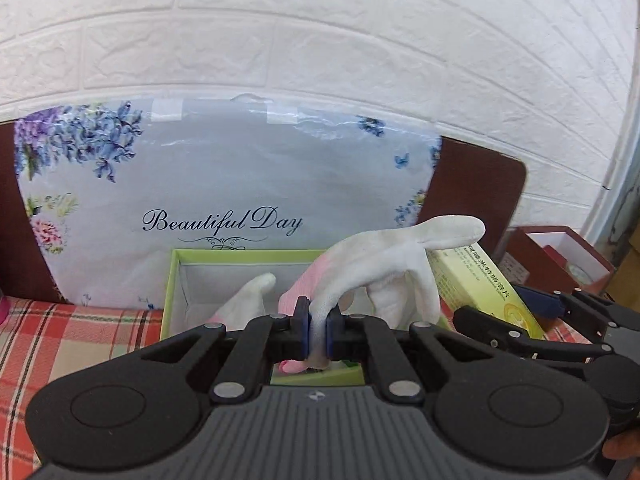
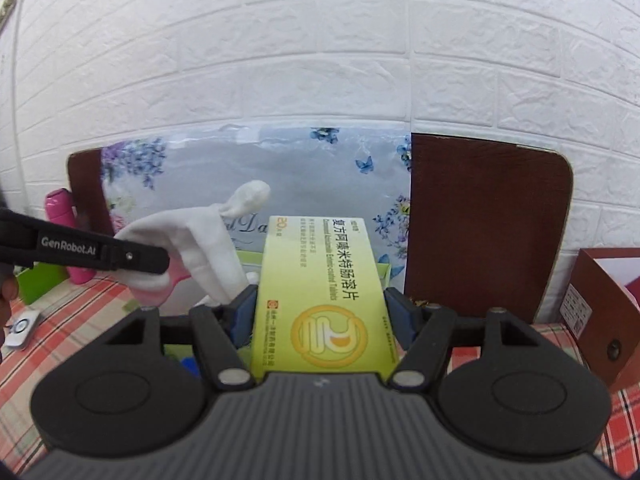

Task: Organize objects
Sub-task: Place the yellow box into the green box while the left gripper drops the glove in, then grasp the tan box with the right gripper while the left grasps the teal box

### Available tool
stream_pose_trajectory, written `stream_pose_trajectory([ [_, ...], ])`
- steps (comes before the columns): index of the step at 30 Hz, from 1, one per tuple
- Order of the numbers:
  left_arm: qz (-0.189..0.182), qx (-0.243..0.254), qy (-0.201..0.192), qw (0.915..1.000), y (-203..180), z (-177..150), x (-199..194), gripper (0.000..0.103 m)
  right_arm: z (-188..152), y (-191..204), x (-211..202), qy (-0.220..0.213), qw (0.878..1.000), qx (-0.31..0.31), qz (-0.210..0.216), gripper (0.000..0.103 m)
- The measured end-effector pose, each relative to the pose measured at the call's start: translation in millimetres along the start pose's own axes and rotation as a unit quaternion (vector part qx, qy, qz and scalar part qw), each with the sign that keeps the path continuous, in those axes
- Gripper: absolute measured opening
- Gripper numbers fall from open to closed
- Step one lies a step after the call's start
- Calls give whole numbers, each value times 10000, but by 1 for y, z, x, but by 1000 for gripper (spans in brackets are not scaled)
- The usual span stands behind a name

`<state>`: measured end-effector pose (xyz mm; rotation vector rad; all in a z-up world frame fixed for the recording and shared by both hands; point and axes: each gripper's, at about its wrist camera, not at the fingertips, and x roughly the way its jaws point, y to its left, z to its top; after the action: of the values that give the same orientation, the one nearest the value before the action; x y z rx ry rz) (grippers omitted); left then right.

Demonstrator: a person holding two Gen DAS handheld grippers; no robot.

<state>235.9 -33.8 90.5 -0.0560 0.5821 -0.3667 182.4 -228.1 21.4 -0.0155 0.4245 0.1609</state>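
Note:
My left gripper (image 1: 318,330) is shut on a white glove with a pink cuff (image 1: 384,264), which hangs in the air over an open green-rimmed box (image 1: 176,264). Another white glove finger (image 1: 252,292) pokes up from inside that box. My right gripper (image 2: 320,312) is shut on a yellow-green medicine box (image 2: 320,280), its blue pads pressed on both long sides. In the left wrist view the medicine box (image 1: 480,284) and the right gripper (image 1: 560,320) sit to the right of the glove. From the right wrist, the left gripper's finger (image 2: 100,256) and the glove (image 2: 200,240) show on the left.
A floral "Beautiful Day" packet (image 1: 224,184) leans on a brown board (image 2: 484,224) against the white brick wall. A red open box (image 1: 560,256) stands at the right. A pink bottle (image 2: 64,216) and a small white device (image 2: 24,326) lie left on the checked cloth (image 1: 60,340).

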Motion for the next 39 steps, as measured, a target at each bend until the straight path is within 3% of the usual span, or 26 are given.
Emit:
stream_pose_trajectory([
  [9, 175, -85, 532, 9984, 21, 0, 79, 7, -8, -7, 78, 457, 9989, -5, -106, 66],
  [12, 263, -31, 506, 9984, 25, -4, 92, 8, -16, -5, 94, 549, 9983, -119, -134, 67],
  [13, 303, 7, 487, 9984, 26, -6, 95, 18, -19, -5, 102, 666, 9976, -168, -96, 68],
  [14, 348, 20, 537, 9979, 28, -9, 97, 43, -20, -6, 107, 800, 9966, -193, 17, 71],
  [16, 509, -80, 647, 9966, 32, -14, 99, 84, -23, -5, 105, 787, 9966, -158, 179, 82],
  [17, 587, -155, 584, 9964, 34, -17, 96, 87, -24, -4, 102, 672, 9974, -175, 200, 87],
  [19, 611, -262, 473, 9967, 38, -22, 89, 87, -25, 1, 94, 444, 9986, -275, 122, 103],
  [21, 619, -358, 504, 9962, 41, -22, 83, 87, -25, 4, 89, 346, 9986, -394, -35, 103],
  [26, 750, -503, 330, 9954, 39, -19, 52, 87, -17, 1, 60, 118, 9996, -253, 25, 103],
  [39, 884, -432, 164, 9950, -9, -39, -38, 87, -11, 0, -41, -159, 9995, 259, 98, 103],
])
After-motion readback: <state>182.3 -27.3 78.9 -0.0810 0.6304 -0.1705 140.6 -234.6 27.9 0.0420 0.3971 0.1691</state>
